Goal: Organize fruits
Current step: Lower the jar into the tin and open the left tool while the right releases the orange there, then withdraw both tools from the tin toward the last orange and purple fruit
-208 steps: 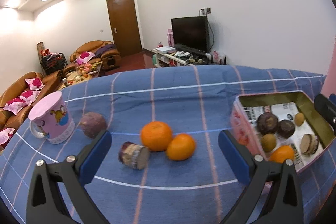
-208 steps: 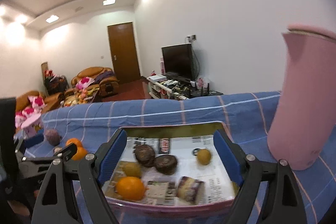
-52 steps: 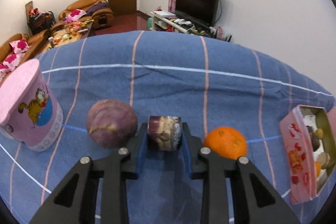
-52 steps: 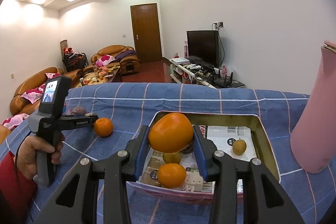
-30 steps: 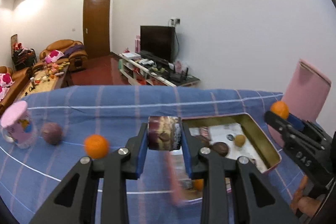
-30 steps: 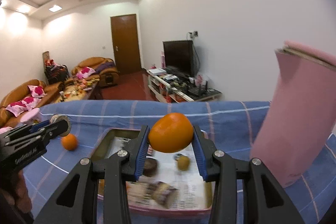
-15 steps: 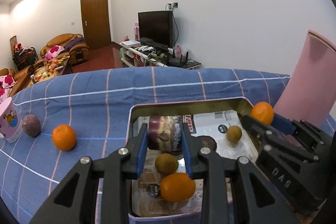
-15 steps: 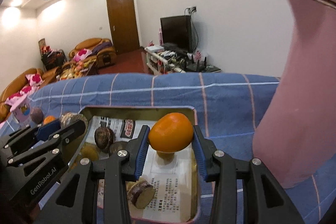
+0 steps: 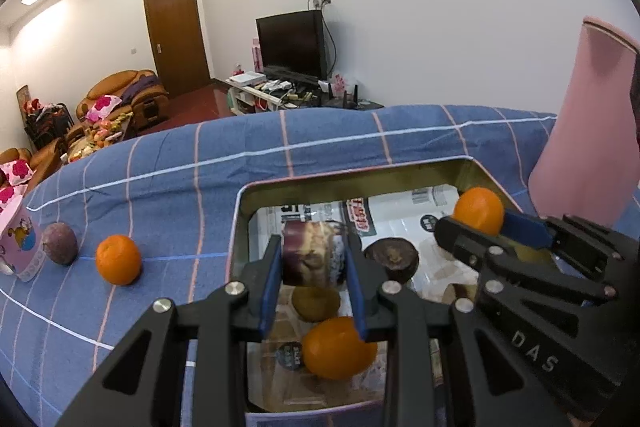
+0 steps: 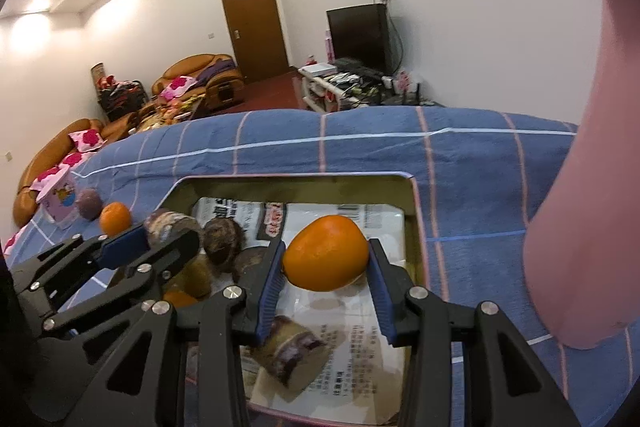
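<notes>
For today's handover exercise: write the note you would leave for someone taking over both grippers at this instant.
Left gripper: shut on a cut purple fruit, over the tin.
Right gripper: shut on an orange, over the tin's right side.
Already in the tin: another orange and several dark and brown fruits.
Left to do: release both, then fetch the loose orange and purple fruit beside the pink cup.

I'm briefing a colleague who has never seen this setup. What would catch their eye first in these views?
Both grippers hang over the open tin at once: the right gripper clamps a bright orange, the left gripper a cut purple fruit piece. Next, a lone orange on the cloth left of the tin, and the tall pink container at the right.
</notes>
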`<control>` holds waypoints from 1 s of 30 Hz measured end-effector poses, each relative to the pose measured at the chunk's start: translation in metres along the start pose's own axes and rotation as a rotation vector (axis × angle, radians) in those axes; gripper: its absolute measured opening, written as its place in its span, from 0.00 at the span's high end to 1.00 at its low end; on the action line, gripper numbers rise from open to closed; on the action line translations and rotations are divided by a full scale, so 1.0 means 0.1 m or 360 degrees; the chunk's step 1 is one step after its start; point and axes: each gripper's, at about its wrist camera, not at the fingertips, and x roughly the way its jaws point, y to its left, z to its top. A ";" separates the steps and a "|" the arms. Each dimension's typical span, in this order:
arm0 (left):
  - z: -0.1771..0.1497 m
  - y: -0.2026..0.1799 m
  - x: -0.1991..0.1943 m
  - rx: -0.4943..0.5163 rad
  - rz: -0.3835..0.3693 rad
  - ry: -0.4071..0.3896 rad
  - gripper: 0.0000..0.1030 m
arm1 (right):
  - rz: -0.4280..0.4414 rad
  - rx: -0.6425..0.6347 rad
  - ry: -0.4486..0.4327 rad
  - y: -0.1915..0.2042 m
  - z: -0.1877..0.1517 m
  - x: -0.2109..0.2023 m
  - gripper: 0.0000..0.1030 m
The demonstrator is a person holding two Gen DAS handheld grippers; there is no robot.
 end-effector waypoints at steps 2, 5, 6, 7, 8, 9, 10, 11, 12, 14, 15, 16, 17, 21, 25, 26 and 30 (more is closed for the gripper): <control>0.00 -0.01 -0.01 0.0005 0.0004 -0.0010 0.69 | 0.0030 0.0034 0.0013 -0.02 0.01 0.01 0.58; 0.00 -0.02 -0.05 -0.0001 -0.0003 -0.0027 0.66 | 0.0100 0.0117 0.0025 -0.10 0.01 0.01 0.58; 0.01 -0.01 -0.07 -0.0006 -0.0005 -0.0034 0.65 | 0.0125 0.0144 0.0025 -0.12 0.02 0.00 0.58; 0.02 0.00 -0.10 -0.0013 -0.0005 -0.0047 0.63 | 0.0149 0.0165 0.0025 -0.14 0.02 -0.01 0.58; 0.01 0.01 -0.11 -0.0018 0.0001 -0.0052 0.59 | 0.0176 0.0194 0.0025 -0.17 0.03 -0.01 0.58; 0.02 0.02 -0.14 -0.0024 0.0010 -0.0062 0.53 | 0.0194 0.0218 0.0020 -0.19 0.03 -0.02 0.58; 0.02 0.04 -0.16 -0.0032 0.0016 -0.0074 0.49 | 0.0200 0.0231 0.0012 -0.20 0.03 -0.04 0.58; 0.03 0.05 -0.19 -0.0043 0.0013 -0.0085 0.40 | 0.0193 0.0242 -0.0017 -0.21 0.04 -0.07 0.58; 0.03 0.08 -0.24 -0.0061 -0.0007 -0.0107 0.29 | 0.0183 0.0247 -0.0042 -0.22 0.04 -0.10 0.58; 0.05 0.13 -0.32 -0.0102 -0.0025 -0.0155 0.13 | 0.0170 0.0276 -0.0124 -0.26 0.05 -0.20 0.55; 0.06 0.18 -0.38 -0.0141 -0.0004 -0.0201 0.00 | 0.0163 0.0303 -0.0168 -0.28 0.05 -0.25 0.51; 0.05 0.21 -0.43 -0.0173 0.0012 -0.0237 0.00 | 0.0147 0.0331 -0.0211 -0.31 0.05 -0.30 0.40; 0.05 0.25 -0.48 -0.0202 0.0013 -0.0278 0.00 | 0.0128 0.0368 -0.0271 -0.35 0.04 -0.36 0.24; 0.03 0.33 -0.52 -0.0199 0.0033 -0.0295 0.00 | 0.0074 0.0374 -0.0393 -0.33 0.02 -0.51 0.14; 0.00 0.45 -0.50 -0.0205 0.0081 -0.0276 0.00 | -0.0039 0.0282 -0.0475 -0.22 -0.02 -0.58 0.14; -0.01 0.49 -0.50 -0.0210 0.0104 -0.0278 0.00 | -0.0070 0.0261 -0.0503 -0.19 -0.03 -0.60 0.14; -0.06 0.57 -0.50 -0.0172 0.0197 -0.0308 0.00 | -0.0120 0.0214 -0.0582 -0.11 -0.08 -0.69 0.14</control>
